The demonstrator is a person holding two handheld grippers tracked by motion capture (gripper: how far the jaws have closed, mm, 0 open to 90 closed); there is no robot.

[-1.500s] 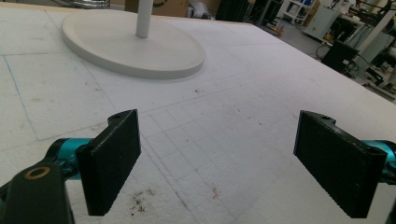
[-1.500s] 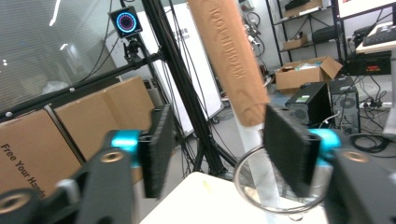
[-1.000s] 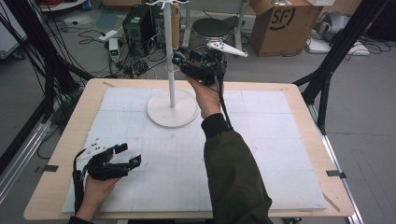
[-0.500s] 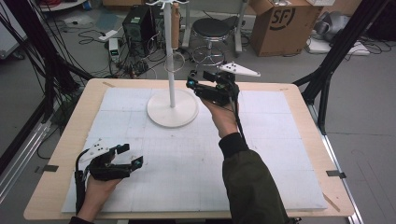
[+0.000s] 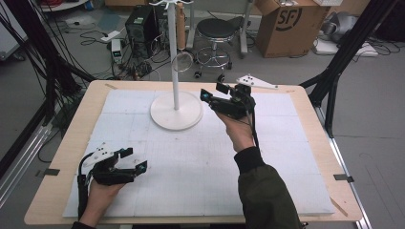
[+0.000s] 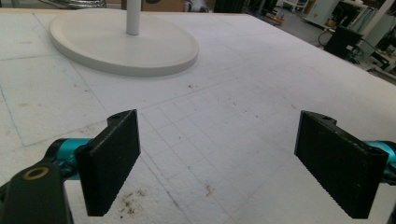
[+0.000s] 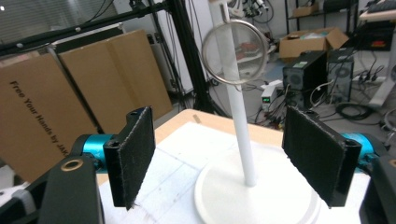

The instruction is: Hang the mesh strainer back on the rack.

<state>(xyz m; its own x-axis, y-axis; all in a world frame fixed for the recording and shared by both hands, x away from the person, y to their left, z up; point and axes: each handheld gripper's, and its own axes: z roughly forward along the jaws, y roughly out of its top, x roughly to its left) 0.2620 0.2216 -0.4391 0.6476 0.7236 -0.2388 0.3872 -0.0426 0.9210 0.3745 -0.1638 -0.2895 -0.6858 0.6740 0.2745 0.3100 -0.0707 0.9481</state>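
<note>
Right gripper (image 5: 213, 93) hangs above the table in the high view, held up in the person's raised hand, its jaws pointing left toward the stand (image 5: 175, 109). Nothing sits between the jaws; they are spread and have just been opening wider. It is near the stand's round base, just to the right of it and not touching. A wire ring (image 5: 183, 62) hangs on the pole, up above the base. Left gripper (image 5: 133, 159) rests low at the near left of the white mat (image 5: 200, 167), well apart from the stand, jaws spread and empty.

From the left gripper view, the two black jaws stand wide apart over the mat (image 6: 224, 140) with nothing between them. The stand's base (image 6: 121, 44) lies farther off, up and to the left, with the pole rising out of frame.

From the right gripper view, the jaws are parted and empty. Between them, farther off, the pole (image 7: 239, 126) rises from the white base (image 7: 219, 191). The ring (image 7: 235, 51) hangs high on the pole, tilted slightly, well above the jaws and clear of them. Cardboard boxes (image 7: 70, 102) stand on the floor behind, to the left.
</note>
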